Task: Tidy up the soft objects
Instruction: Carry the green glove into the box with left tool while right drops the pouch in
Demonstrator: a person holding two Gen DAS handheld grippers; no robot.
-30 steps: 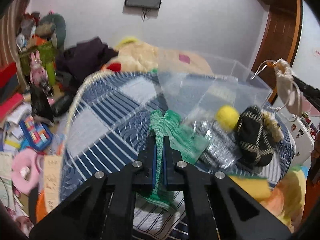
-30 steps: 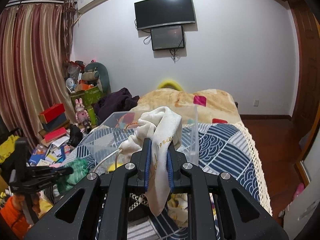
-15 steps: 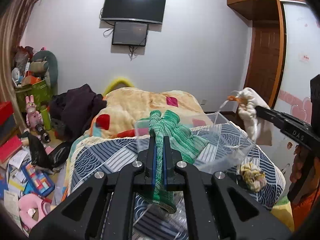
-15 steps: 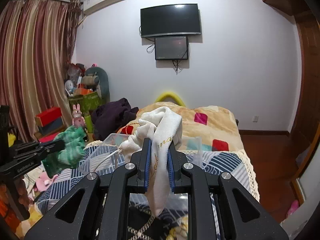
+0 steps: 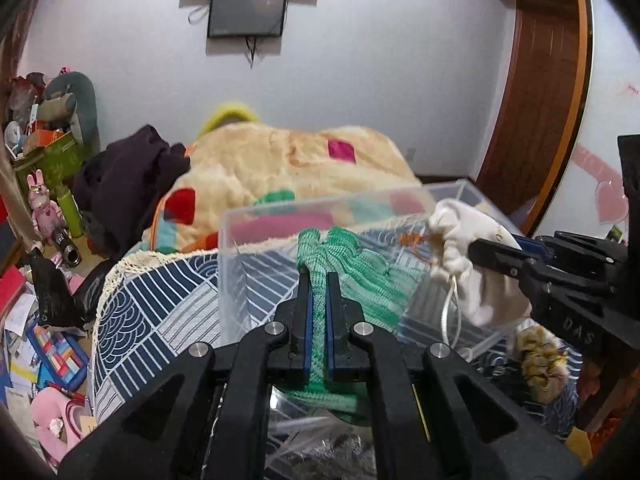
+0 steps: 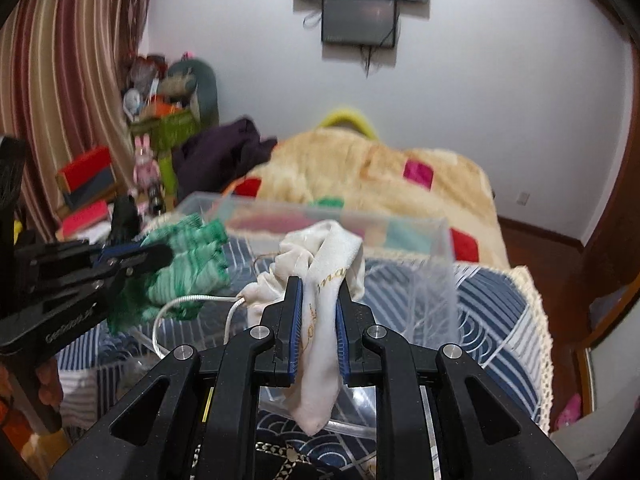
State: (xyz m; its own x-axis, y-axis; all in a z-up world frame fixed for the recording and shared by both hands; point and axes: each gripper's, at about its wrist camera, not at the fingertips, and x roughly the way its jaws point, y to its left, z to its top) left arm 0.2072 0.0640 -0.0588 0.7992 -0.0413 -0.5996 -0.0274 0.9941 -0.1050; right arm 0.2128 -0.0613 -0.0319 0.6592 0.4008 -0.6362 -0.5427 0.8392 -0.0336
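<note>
From the left wrist, a bed (image 5: 160,300) spread with a navy quilt of wave and stripe patches filled the near ground, a fleecy cream blanket (image 5: 288,168) bunched at its far end below a wall-mounted screen (image 5: 248,12). The left gripper (image 5: 316,292) was pinching a ribbed green knit cloth (image 5: 352,264) over a clear plastic bin (image 5: 240,264). At right, the right gripper (image 5: 476,250) held a smooth cream drawstring pouch (image 5: 464,240) above the bin.

From the right wrist, striped curtains (image 6: 68,80) hung far left. The right gripper (image 6: 318,300) clamped the pouch (image 6: 324,280), its white cord (image 6: 192,304) looping left. The green cloth (image 6: 184,264) hung left in the left gripper (image 6: 160,254).
</note>
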